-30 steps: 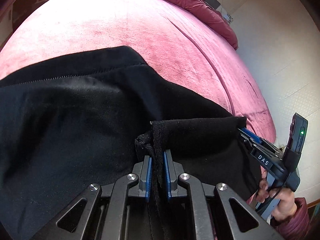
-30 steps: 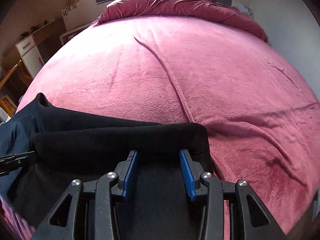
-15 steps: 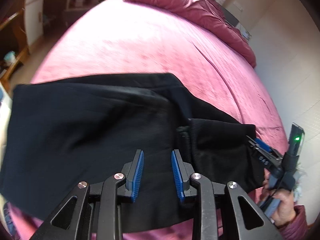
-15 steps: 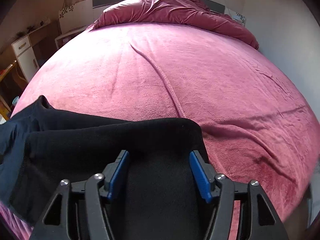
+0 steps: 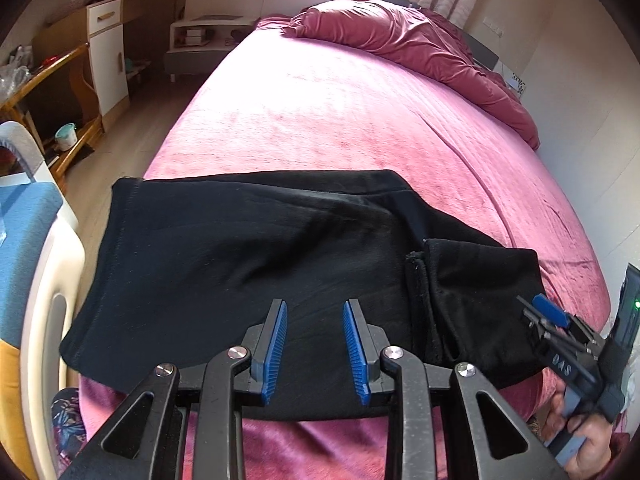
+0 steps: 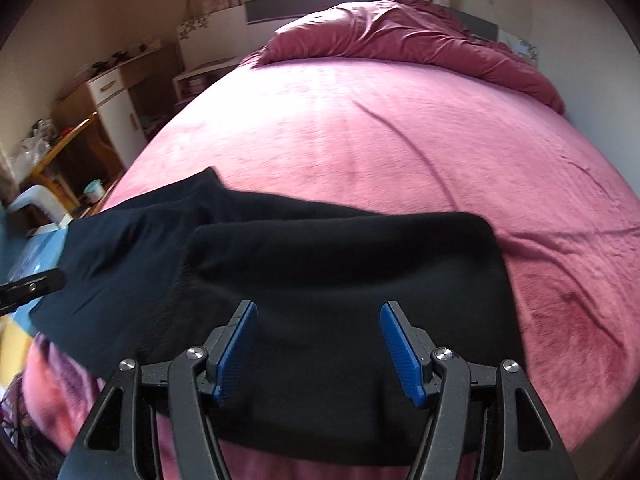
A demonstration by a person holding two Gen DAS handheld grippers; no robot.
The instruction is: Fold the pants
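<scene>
Black pants lie folded across the near end of a pink bed, with a thicker folded layer on top at the right. My left gripper hovers above the pants' near edge, open, with nothing between its blue pads. In the right wrist view the pants spread under my right gripper, which is open wide and above the cloth. The right gripper also shows at the pants' right end, held by a person's hand. The left gripper's tip shows at the left edge.
A crumpled dark-pink duvet lies at the bed's head. Left of the bed stand a white-and-wood cabinet, a low nightstand, a wooden shelf and a blue-and-white seat. A pale wall runs along the right.
My left gripper let go of the pants' edge, opened and drew back and up. My right gripper opened wider and pulled back too. The pants now lie flat on the bed.
</scene>
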